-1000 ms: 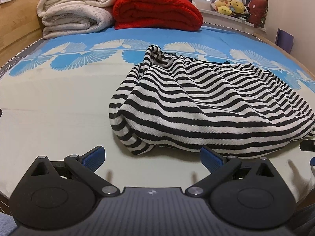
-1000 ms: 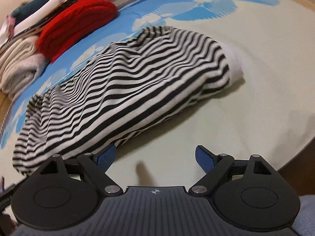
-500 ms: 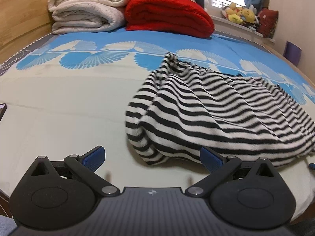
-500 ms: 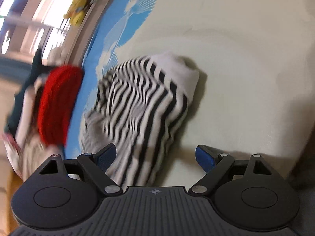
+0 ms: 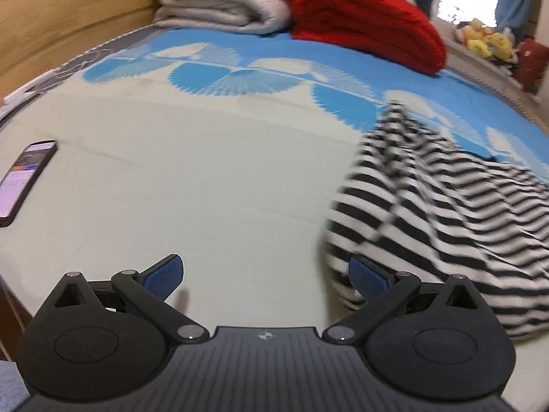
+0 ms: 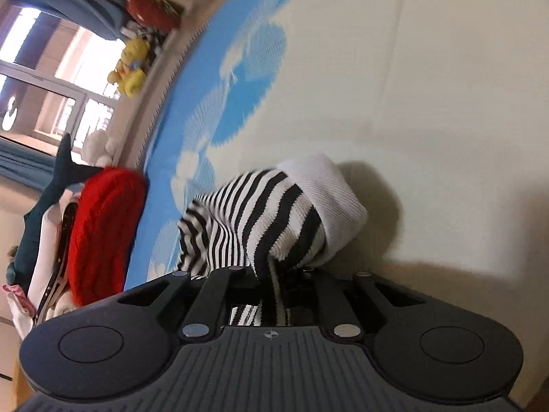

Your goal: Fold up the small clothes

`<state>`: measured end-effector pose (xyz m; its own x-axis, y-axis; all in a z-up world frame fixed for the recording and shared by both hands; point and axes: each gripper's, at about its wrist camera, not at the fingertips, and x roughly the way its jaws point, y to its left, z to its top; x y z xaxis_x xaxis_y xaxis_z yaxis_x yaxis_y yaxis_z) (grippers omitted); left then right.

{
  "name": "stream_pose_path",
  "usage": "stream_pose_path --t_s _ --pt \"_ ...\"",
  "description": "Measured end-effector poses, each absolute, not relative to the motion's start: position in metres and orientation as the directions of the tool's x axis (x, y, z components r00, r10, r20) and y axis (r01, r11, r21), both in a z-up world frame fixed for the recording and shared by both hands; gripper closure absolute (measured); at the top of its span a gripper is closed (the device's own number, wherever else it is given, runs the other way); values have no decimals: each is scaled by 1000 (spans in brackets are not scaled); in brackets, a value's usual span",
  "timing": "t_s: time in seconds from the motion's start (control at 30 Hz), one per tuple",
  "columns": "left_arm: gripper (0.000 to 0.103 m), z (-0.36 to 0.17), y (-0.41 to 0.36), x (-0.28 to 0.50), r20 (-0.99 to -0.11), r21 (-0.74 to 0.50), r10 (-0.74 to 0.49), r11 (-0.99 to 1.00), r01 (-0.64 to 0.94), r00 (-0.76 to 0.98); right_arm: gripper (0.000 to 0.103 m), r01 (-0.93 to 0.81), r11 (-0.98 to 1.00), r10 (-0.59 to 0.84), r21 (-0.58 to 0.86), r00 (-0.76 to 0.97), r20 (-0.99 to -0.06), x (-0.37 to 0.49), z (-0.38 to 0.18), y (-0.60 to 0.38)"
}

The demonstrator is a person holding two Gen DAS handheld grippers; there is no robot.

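The right gripper [image 6: 271,288] is closing its jaws on a fold of the striped top [image 6: 260,213], which bunches at 12 o'clock from it. The left gripper [image 5: 266,279] stands wide and empty, the top [image 5: 446,213] at its 2 o'clock on the bed [image 5: 206,171], a phone [image 5: 24,182] at 10 o'clock.

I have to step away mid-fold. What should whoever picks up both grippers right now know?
Right gripper: jaws closing, striped garment pinched between them at its white-edged end.
Left gripper: open, empty, beside the garment's other end.
Garment lies bunched on the bed sheet; phone at the left edge.
Done: one end gripped. Left: grip the other end, spread, fold.
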<state>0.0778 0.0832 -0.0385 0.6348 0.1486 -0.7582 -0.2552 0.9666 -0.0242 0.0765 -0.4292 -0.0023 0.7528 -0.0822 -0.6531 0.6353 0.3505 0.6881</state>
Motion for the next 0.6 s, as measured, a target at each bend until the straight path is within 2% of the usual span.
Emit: stream_pose_path --t_s 0.07,0.17,0.27,0.33,0.43,0.5,0.57,0.6 --pt "0 -41 85 80 -772 3 172 964 -267 612 94 686 364 -92 630 699 -709 82 -13 -429" --pt "0 -47 84 83 -797 25 171 968 -251 579 94 702 358 -104 616 686 -720 86 -18 -426" --pt "0 -52 83 84 -812 53 180 970 -237 555 94 636 497 -151 591 734 -662 100 14 -406" --pt "0 -53 84 82 -815 43 171 971 -237 554 94 544 670 -187 505 782 -594 119 52 -372" --pt "0 -50 89 81 -812 19 162 967 -253 561 94 287 922 -149 259 882 -447 143 105 -284" --pt "0 -48 94 80 -812 7 158 965 -262 561 94 32 999 -27 5 932 -362 142 121 -204" --pt "0 -46 101 81 -811 0 162 961 -277 562 94 -222 942 125 -253 929 -348 125 110 -130" --pt "0 -44 106 80 -810 -9 162 958 -288 564 94 -357 857 210 -371 900 -382 111 94 -95"
